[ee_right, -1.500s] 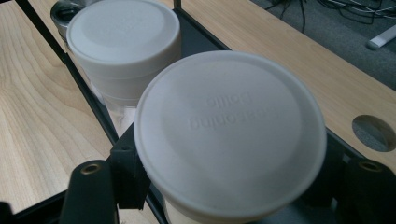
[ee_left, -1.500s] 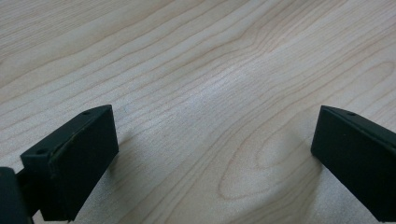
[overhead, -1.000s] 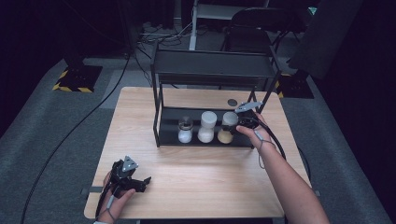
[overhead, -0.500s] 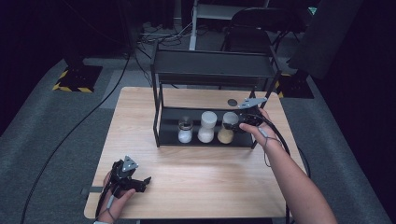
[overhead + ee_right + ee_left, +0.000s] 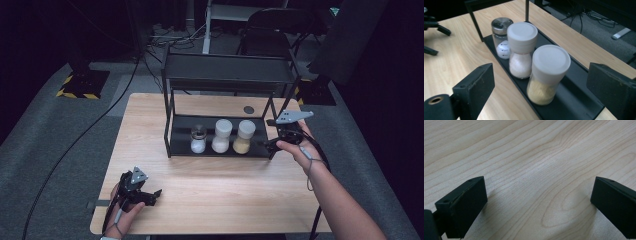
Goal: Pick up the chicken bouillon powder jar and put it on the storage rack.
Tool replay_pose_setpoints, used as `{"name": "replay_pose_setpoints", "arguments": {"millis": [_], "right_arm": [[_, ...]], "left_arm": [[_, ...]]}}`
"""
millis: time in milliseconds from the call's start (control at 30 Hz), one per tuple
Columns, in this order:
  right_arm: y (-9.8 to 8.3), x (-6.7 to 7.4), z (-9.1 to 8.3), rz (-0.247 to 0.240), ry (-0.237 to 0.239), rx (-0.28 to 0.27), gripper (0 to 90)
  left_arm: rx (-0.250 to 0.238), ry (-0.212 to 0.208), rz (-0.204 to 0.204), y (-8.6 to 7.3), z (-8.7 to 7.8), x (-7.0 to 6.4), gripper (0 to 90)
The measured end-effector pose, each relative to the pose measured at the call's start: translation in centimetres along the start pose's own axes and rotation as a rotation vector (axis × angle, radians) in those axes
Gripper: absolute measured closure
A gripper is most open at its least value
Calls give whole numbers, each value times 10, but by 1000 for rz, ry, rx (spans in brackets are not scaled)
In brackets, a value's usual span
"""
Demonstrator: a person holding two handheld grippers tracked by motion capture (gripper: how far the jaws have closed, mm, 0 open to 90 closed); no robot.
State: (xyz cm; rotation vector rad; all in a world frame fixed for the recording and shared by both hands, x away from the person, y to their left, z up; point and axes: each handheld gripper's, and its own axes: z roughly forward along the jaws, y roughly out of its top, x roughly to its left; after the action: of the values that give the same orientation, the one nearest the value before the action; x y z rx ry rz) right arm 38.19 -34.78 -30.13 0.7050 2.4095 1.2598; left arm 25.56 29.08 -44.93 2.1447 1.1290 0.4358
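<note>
Jar: clear glass jar of yellow powder with white lid (image 5: 548, 75), rightmost on the black metal rack's lower shelf (image 5: 574, 102).
Right hand-held gripper (image 5: 541, 87): jaws just opened, apart, empty.
Handling: likely rigid, smooth, breakable; grip the waist.
Left hand-held gripper (image 5: 536, 202): apart over the bench (image 5: 529, 157).

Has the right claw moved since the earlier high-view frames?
Yes. The right claw has drawn back rightward from the yellow jar to the rack's right post; its jaws have just been opening, with nothing between them.

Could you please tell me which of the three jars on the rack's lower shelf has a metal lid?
The small jar at the left end of the row in the high view; the other two have white plastic lids.
</note>
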Motion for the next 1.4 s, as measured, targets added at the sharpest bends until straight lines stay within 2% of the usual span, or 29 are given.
{"name": "replay_pose_setpoints", "arguments": {"millis": [233, 500, 700, 900, 1033, 1233, 1400], "right_arm": [[-24, 10, -23, -7, 13, -16, 77], [-46, 23, -32, -28, 22, -20, 56], [-63, 27, -27, -20, 42, -13, 52], [-87, 28, -17, 14, 57, 7, 52], [-96, 29, -14, 24, 48, 21, 52], [-120, 31, -5, 49, 23, 45, 52], [-131, 31, -1, 58, 28, 67, 52]], "left_arm": [[-1, 1, -1, 0, 0, 0, 5], [-1, 1, -1, 0, 0, 0, 5], [-1, 1, -1, 0, 0, 0, 5], [0, 1, -1, 0, 0, 0, 5], [-1, 1, -1, 0, 0, 0, 5], [0, 1, -1, 0, 0, 0, 5], [0, 1, -1, 0, 0, 0, 5]]}}
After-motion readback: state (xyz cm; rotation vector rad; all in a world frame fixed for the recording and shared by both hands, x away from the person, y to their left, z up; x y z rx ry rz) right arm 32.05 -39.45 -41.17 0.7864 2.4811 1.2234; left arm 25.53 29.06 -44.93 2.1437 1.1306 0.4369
